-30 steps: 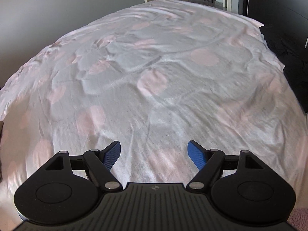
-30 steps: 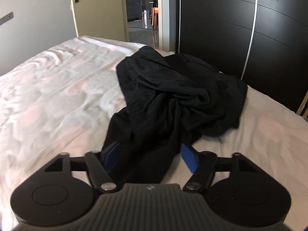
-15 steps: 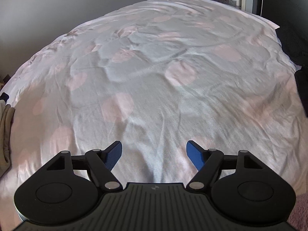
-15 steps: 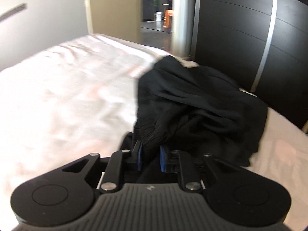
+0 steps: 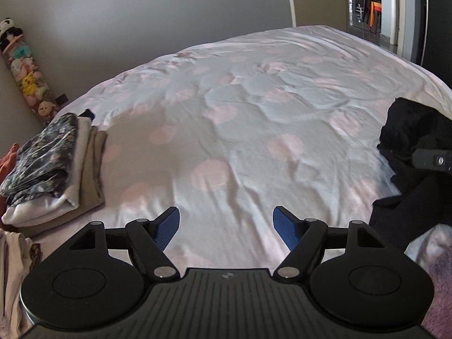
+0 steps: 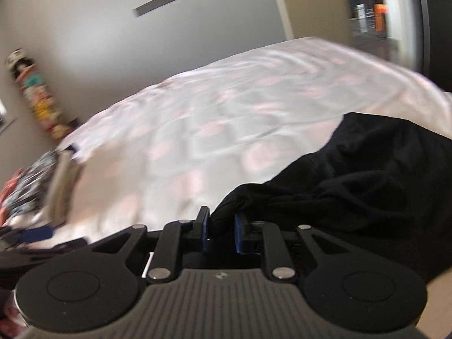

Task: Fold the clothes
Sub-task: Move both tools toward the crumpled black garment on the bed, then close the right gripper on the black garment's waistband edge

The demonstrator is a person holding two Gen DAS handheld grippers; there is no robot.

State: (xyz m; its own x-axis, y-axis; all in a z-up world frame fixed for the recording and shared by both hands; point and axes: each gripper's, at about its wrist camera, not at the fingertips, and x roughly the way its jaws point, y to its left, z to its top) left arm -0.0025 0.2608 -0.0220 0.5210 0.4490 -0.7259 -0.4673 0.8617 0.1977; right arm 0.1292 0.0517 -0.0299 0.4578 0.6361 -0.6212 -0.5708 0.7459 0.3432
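Black fabric is now pinched in the right claw (image 6: 221, 230), which a second ago stood spread around it on the bed (image 5: 240, 113); the black garment (image 6: 367, 186) has come off its heap by the wardrobe side and trails from the pads toward the bed's middle. The left claw (image 5: 226, 227) stays spread and empty over bare sheet, with the folded stack (image 5: 53, 166) newly in sight at its left. Spreading the garment flat looks next.

A bed (image 5: 254, 130) in pink-dotted white sheet carries folded clothes (image 5: 53, 169) at left, black garment (image 5: 412, 141) at right.
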